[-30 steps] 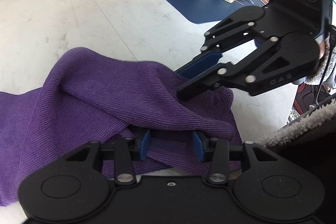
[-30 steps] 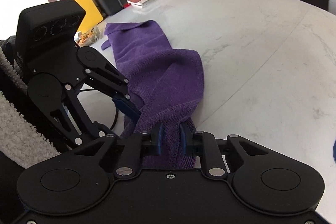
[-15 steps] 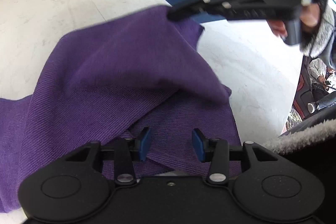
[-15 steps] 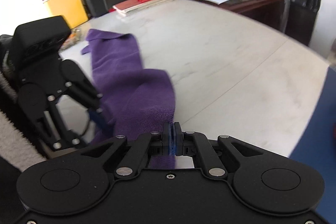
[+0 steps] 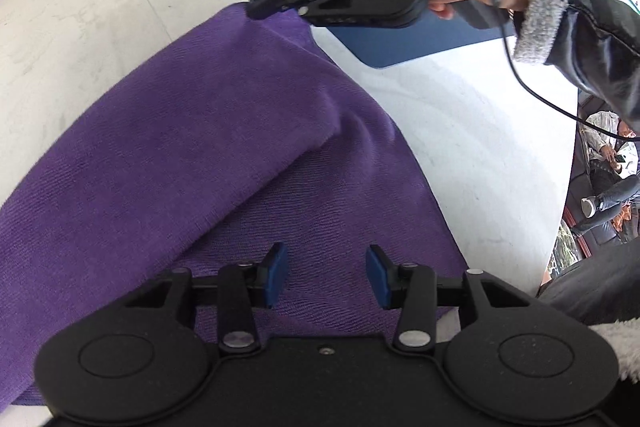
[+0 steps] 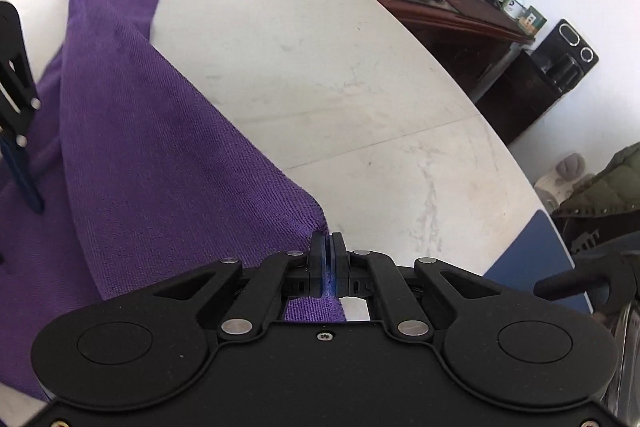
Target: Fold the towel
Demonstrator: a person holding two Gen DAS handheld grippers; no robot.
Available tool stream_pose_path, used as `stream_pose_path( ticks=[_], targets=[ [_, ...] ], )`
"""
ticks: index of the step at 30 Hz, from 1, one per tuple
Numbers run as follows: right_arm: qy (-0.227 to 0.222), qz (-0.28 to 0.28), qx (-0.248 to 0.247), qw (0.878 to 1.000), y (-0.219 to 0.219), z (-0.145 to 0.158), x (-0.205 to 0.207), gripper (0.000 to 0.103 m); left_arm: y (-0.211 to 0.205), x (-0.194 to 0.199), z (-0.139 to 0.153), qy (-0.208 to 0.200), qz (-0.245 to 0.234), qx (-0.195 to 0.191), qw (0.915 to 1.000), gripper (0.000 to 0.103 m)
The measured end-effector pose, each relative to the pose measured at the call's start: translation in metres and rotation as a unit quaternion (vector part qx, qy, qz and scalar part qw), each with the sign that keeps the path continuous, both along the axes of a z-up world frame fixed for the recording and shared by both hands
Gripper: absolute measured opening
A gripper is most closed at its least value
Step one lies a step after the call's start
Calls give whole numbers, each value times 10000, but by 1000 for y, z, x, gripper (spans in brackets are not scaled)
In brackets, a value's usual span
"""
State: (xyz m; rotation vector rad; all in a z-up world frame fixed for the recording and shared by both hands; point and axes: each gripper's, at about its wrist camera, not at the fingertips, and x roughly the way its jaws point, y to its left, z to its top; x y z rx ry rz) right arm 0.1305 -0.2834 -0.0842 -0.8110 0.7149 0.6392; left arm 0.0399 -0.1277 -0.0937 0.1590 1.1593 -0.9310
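**Single-corner grip on a stretched towel: slip and skew are the main hazards**

Table [image 6: 360, 75]: the pale marble top offers little friction. In my judgement, a sustained pull could drag the whole cloth across it rather than fold it.

Towel [image 5: 200, 147]: the purple cloth lies on the table, running from 7 o'clock to 12 o'clock in the left wrist view, one layer raised and drawn taut over another. The lower layer shows wrinkles; these may be trapped inside the fold.

Blue mat [image 5: 400, 43]: it sits at 1 o'clock, just beyond the lifted corner. A corner carried too far could land on it.

Right gripper [image 6: 328, 259]: its tongs are pressed together, pinching a towel corner. Only a small bite of fabric is held; tension may pull it free.

Left gripper [image 5: 326, 273]: its tongs stand spread above the cloth, holding nothing. Nothing anchors the near edge, so the fold may go askew.
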Motion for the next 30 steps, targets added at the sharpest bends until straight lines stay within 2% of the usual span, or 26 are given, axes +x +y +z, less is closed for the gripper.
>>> stream_pose_path(
  ticks=[9, 12, 13, 14, 15, 17, 19, 21, 24, 25, 30],
  targets=[
    [-440, 114, -381, 9982, 24, -29, 32, 2, -8, -4, 1, -72, -48, 128, 9999, 46],
    [-523, -9, -305, 9982, 28, -32, 39, 2, -11, -2, 2, -76, -14, 151, 9999, 46],
    [-546, -95, -245, 9982, 28, -32, 40, 7, -14, -2, 2, -68, 8, 160, 9998, 46],
    [-574, -248, -133, 9980, 28, -30, 42, 17, -15, -3, 3, -79, 43, 163, 9998, 46],
    [-555, -355, -32, 9978, 26, -27, 44, 21, -16, -4, 3, -90, 79, 165, 9998, 46],
    [-547, -884, 597, 9928, 12, -11, 43, 32, -5, -5, 9, -135, 158, 106, 9997, 46],
    [-612, -1303, 1127, 9831, -6, 7, 34, 43, -1, -3, 15, -183, 286, 7, 9994, 46],
    [-690, -1795, 1864, 9635, -35, 31, 13, 44, 3, -1, 21, -223, 379, -106, 9990, 46],
    [-470, -2208, 2706, 9358, -71, 49, -29, 44, 9, 7, 29, -354, 532, -180, 9978, 46],
    [-357, -2206, 2777, 9343, -75, 48, -42, 44, 10, 10, 32, -404, 577, -188, 9973, 46],
    [753, -1665, 2388, 9537, -44, 5, -113, 42, 20, 16, 42, -599, 762, 26, 9953, 46]
  ],
)
